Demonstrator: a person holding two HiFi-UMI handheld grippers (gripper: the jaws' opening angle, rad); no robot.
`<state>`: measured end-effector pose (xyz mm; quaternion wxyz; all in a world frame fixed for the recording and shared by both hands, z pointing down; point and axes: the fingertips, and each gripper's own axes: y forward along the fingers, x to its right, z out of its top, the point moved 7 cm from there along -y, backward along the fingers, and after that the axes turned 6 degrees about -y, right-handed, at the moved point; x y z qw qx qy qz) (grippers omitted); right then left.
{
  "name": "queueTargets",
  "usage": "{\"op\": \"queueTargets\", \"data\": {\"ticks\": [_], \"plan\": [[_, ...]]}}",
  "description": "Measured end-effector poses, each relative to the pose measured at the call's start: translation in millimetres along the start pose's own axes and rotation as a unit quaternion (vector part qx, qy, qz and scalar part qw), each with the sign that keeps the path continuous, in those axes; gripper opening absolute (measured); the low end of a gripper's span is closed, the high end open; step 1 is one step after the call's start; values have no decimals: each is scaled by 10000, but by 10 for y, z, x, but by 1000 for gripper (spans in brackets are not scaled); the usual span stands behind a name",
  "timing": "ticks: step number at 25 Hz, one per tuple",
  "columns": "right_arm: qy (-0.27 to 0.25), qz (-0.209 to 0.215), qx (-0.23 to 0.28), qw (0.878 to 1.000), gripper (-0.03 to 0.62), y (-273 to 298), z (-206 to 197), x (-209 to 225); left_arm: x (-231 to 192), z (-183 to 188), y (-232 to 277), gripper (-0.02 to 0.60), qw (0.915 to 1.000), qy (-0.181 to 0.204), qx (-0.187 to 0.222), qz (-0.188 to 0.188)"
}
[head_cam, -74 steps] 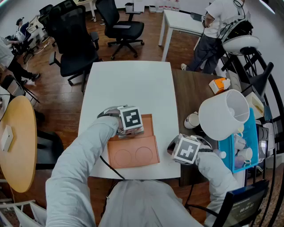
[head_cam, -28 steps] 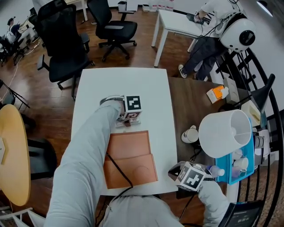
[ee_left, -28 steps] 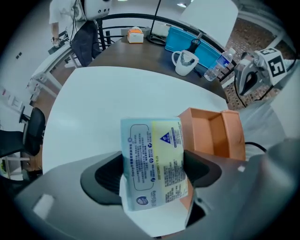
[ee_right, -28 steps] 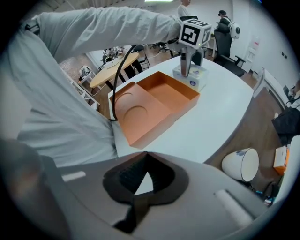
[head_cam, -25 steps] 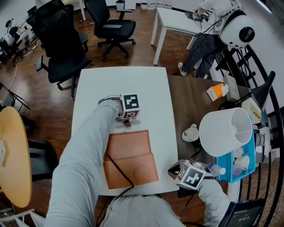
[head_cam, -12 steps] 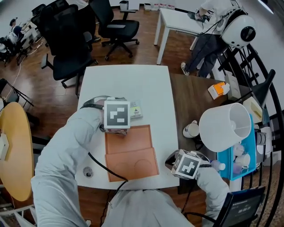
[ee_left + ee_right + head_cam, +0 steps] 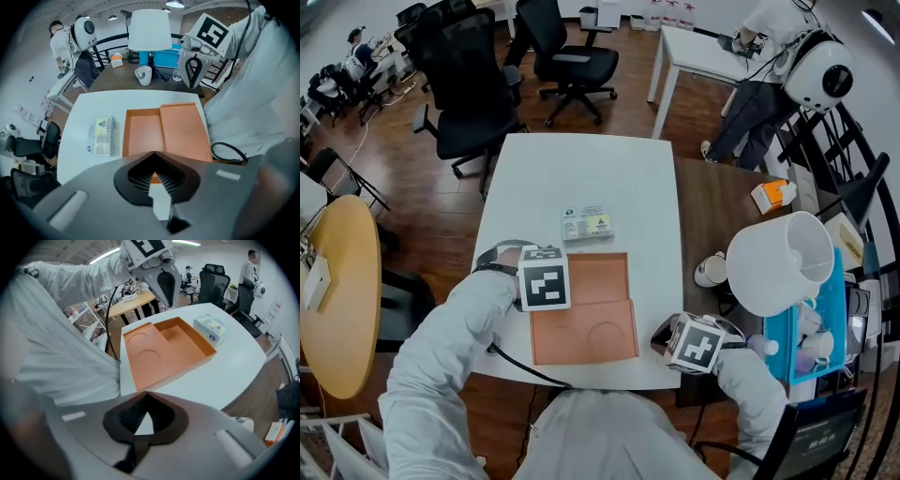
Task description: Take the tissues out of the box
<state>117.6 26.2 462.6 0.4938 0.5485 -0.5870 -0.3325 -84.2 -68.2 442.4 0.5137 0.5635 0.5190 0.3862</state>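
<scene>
Left gripper [image 7: 153,153] over box [image 7: 598,279] left edge, jaws closed together, nothing between. Tissues [image 7: 588,224] flat on table [image 7: 581,164], just beyond box, outside it. Box open, tray bare. Right gripper [image 7: 146,393] by table's near right corner, jaws together, empty. Judgement: take-out step looks done; next move likely only drawing both grippers clear

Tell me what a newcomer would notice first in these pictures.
The open orange box sits at the near edge of the white table, its tray empty and its lid flap laid flat toward the person. The tissue pack lies on the table just beyond the box, apart from it. A big white lampshade stands out over the dark table to the right.
</scene>
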Motion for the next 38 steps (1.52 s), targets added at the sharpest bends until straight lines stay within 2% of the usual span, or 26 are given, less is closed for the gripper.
{"op": "queueTargets", "data": {"ticks": [5,10,15,26,32,38], "plan": [[38,-65,-179,9998,3,25,-136,-14,438,-119,129,14,9992,-176,-139,-333],[-55,-171,-196,9996,3,-9,-165,25,666,-230,163,12,9980,-305,-299,-456],[-134,-210,-201,9995,3,-40,-136,25,756,-320,157,14,9967,-395,-366,-610],[-117,-250,-341,9990,3,-44,-15,117,826,-516,123,14,9960,-430,-380,-687],[-2,-232,-416,9989,3,9,141,94,849,-792,135,14,9960,-407,-345,-723],[65,-395,-448,9982,3,138,319,97,789,-1141,223,14,9958,-424,-343,-734]]}}
